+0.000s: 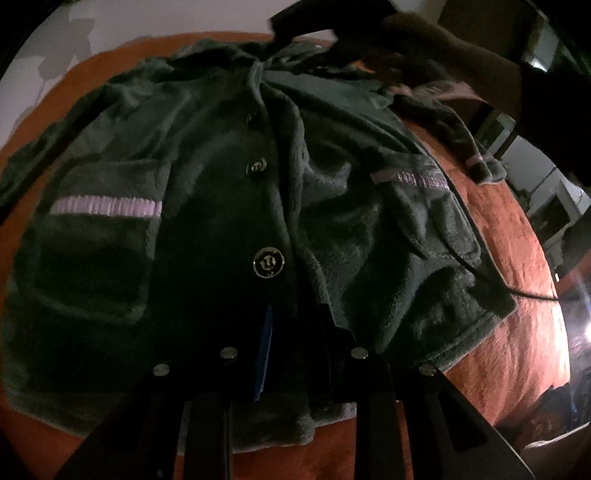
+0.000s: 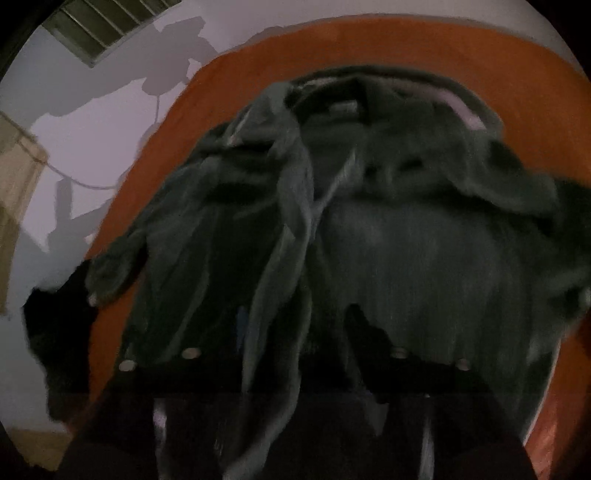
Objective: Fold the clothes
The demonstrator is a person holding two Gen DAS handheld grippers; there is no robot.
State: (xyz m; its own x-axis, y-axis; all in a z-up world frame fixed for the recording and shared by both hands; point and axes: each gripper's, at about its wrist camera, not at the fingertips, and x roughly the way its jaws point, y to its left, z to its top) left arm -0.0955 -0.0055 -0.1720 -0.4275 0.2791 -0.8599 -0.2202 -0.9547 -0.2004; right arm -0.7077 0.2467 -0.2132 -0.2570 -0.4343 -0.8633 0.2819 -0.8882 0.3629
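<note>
A dark green fleece jacket (image 1: 207,155) with round buttons (image 1: 268,262) and lilac pocket stripes (image 1: 107,206) lies front up on an orange cloth surface (image 1: 509,258). My left gripper (image 1: 295,332) is at the jacket's bottom hem, fingers closed on the front edge. At the far collar end my right gripper (image 1: 295,22), held by a person's hand (image 1: 406,51), bunches the fabric. In the blurred right wrist view the jacket (image 2: 424,240) hangs gathered, a fold of it (image 2: 280,295) running down between the fingers of my right gripper (image 2: 295,328), which is shut on it.
The orange surface (image 2: 369,44) ends near a pale wall (image 2: 92,129) with a vent (image 2: 96,26) and a hanging cord (image 2: 81,182). A dark object (image 2: 55,332) sits off the left edge. Furniture (image 1: 546,206) stands beyond the right side.
</note>
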